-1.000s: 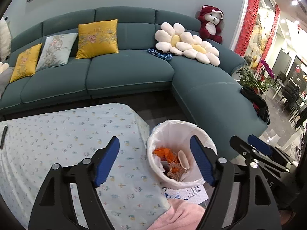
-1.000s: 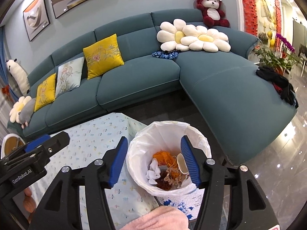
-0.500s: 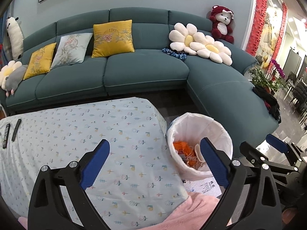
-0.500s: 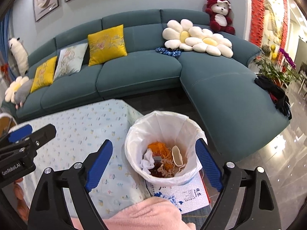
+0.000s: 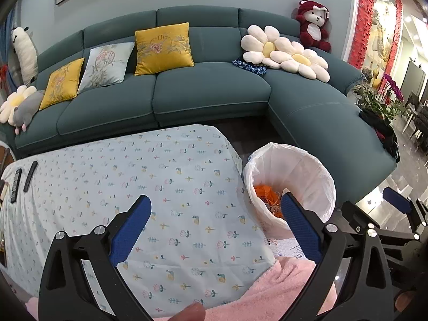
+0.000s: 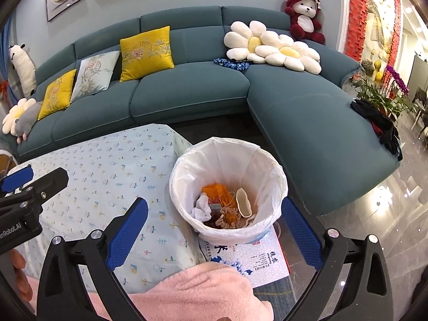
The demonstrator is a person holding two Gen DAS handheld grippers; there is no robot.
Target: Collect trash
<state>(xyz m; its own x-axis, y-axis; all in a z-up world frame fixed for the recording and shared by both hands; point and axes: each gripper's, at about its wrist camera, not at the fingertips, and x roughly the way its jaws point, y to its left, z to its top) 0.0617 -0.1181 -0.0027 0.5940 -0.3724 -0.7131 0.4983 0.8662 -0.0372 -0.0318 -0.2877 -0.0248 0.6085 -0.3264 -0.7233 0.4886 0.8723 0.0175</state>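
Note:
A bin with a white liner stands on the floor at the right end of the table and holds orange scraps, crumpled white paper and a pale shell-like piece. It also shows in the left wrist view. My right gripper is open and empty, held above and in front of the bin. My left gripper is open and empty over the table's right end, with the bin by its right finger. Each gripper shows at the edge of the other's view.
The table carries a pale flowered cloth. Two dark remotes lie at its left end. A printed paper box lies under the bin. A teal corner sofa with cushions stands behind. A pink sleeve is in front.
Both grippers have opened wider and drawn back and up from the bin. The left view has swung left, so more of the table and the remotes now show.

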